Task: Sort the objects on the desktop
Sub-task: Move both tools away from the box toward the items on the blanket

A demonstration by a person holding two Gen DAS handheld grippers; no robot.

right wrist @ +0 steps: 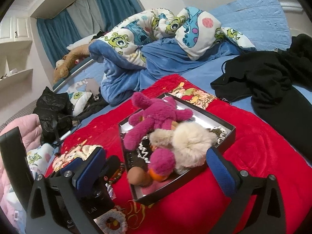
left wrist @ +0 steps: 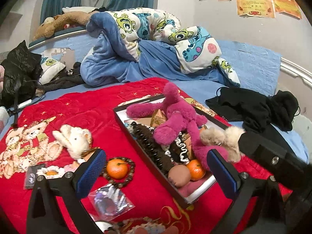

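Sorting well under way, judging by the load already in the box; still loose on the red blanket (left wrist: 93, 105) spread over the bed: white plush rabbit, tangerine, bead bracelet, clear packet, crochet flower. Black shallow box (left wrist: 120, 117) lying toward the blanket's right half, one corner near the blanket's near edge, holding a magenta plush toy (left wrist: 175, 115) sprawled on top, a beige fluffy toy (right wrist: 187, 144) at the box's right side, a dark brown claw clip (left wrist: 148, 144), a second tangerine (left wrist: 196, 168) and a brownish round ball (left wrist: 179, 174) in the near corner. White plush rabbit (left wrist: 75, 139) lying left of the box, well apart from it, beside the blanket's embroidered bears. Loose tangerine (left wrist: 117, 168) sitting inside the ring of the bead bracelet (left wrist: 131, 162), just left of the box's near long side. Left tongs (left wrist: 156, 167) spread wide, holding nothing, hovering low above the tangerine and the box's near corner, left pad just beside the fruit. Right tongs (right wrist: 156, 167) likewise wide apart and empty, poised over the box's near end, beige toy between and beyond the pads; seemingly just set down, though not certain. Likely next: drop the left tongs over the tangerine, close gently on so round and soft a fruit, lift clear of the bracelet, carry into the box.
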